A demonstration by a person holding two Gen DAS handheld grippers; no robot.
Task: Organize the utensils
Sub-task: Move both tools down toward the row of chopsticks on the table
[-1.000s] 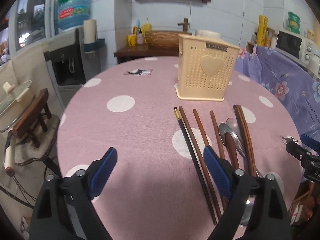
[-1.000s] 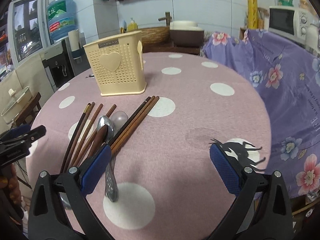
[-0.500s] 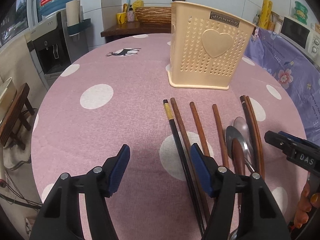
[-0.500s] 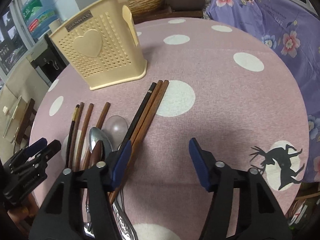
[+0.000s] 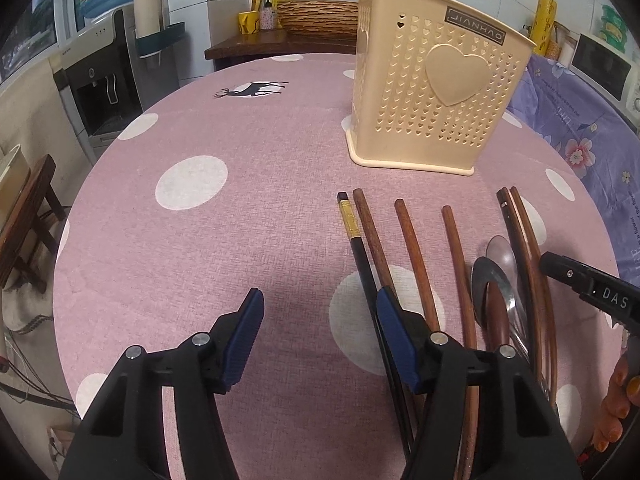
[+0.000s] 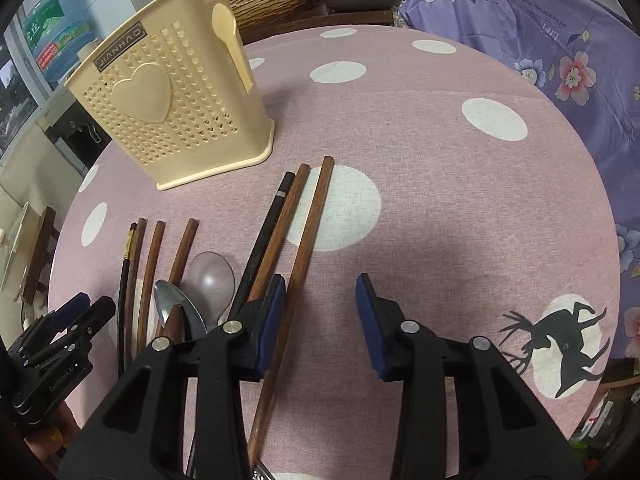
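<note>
A cream perforated utensil holder with a raised heart on its front stands upright on the round desk, which is covered in pink cloth with white dots. In front of the holder, on the side nearer the cameras, the utensils lie flat in a loose row with their ends pointing toward it: a black chopstick with a gold band touching a brown chopstick, then two separate brown chopsticks, two metal spoons with bowls overlapping, and a further group of three chopsticks, one black and two brown. The left gripper hovers low over the desk in front of the holder, jaws wide apart and holding nothing, its right finger above the black and brown pair. The right gripper has its jaws spread wide and empty too; the outermost brown chopstick of the three runs between them, close beside the left pad.
</note>
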